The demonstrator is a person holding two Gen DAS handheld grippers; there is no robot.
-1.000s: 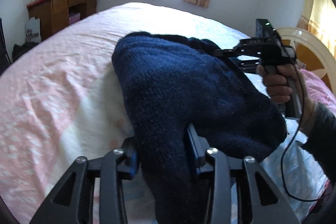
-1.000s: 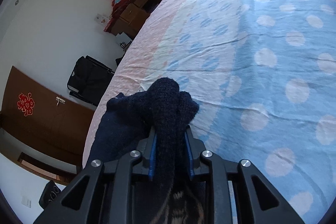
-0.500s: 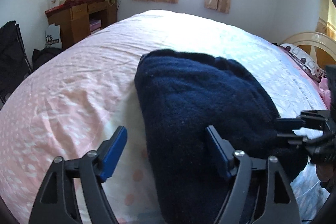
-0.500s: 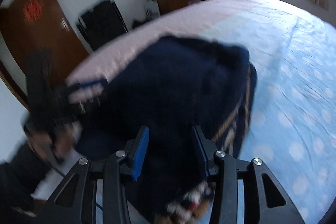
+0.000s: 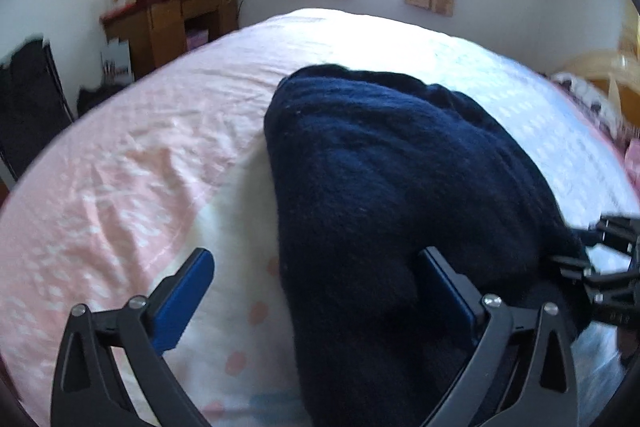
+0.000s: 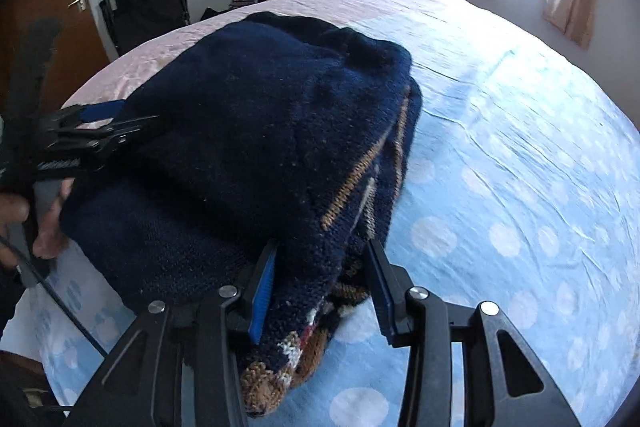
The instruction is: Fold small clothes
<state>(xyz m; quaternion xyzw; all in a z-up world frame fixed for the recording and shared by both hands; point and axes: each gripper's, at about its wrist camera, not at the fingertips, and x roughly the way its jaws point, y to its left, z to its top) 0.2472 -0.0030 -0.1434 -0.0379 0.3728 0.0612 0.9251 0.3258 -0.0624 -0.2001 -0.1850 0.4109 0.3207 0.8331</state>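
Released since a second ago, the folded sweater [image 5: 392, 187] lies lengthwise toward the window, left gripper [image 5: 316, 291] and right gripper [image 6: 320, 287] both spread.

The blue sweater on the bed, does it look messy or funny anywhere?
A little. The navy sweater is folded into a lumpy bundle, and at its near corner a brown-and-white patterned edge pokes out from underneath, between the open right gripper's jaws. Nothing looks torn.

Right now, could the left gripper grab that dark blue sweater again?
Probably yes. The left gripper is open, with the navy sweater folded on the bed right at its fingers; nothing blocks it.
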